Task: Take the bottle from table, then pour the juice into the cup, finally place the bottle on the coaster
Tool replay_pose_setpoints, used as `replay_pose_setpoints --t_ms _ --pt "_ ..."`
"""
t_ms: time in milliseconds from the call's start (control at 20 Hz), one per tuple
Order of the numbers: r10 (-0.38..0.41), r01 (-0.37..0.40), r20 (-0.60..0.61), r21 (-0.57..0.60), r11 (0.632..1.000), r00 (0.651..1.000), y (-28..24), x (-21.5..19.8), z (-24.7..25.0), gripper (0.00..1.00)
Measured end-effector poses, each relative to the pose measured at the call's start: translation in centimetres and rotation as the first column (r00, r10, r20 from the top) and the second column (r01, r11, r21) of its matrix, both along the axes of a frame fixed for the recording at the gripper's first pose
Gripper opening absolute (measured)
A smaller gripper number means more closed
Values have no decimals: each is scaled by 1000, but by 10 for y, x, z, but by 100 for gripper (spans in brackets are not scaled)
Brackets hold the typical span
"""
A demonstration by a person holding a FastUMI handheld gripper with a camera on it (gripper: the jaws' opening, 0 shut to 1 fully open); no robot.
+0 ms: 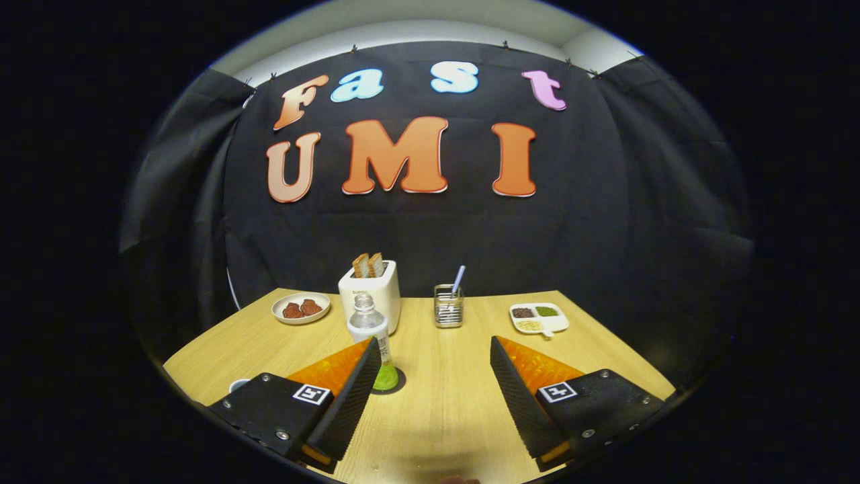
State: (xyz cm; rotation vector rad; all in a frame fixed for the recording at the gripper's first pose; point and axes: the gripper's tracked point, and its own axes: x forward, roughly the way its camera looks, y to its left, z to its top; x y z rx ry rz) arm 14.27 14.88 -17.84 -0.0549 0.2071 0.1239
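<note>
A clear plastic bottle [371, 336] with green juice at its bottom stands upright on a dark round coaster [395, 386] on the wooden table [443, 403]. It is just ahead of my left finger, whose tip covers part of its lower side. My gripper [433, 353] is open, with bare table between the fingers. The rim of a white cup [238, 385] peeks out left of the left finger; most of it is hidden.
At the back stand a white toaster [373, 292] holding two slices, a small plate [300, 308] with brown food at its left, a wire holder [448, 306] with a straw, and a white divided dish [539, 318] at the right.
</note>
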Motion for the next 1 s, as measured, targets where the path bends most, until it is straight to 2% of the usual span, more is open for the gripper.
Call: replay_pose_setpoints --t_ms 200,450,1000 --pt "-59 58 33 32 998 998 -54 -45 20 97" --pt "-111 110 38 21 994 993 -99 -78 19 97" --pt "-95 95 104 -1 995 990 -105 -99 46 97"
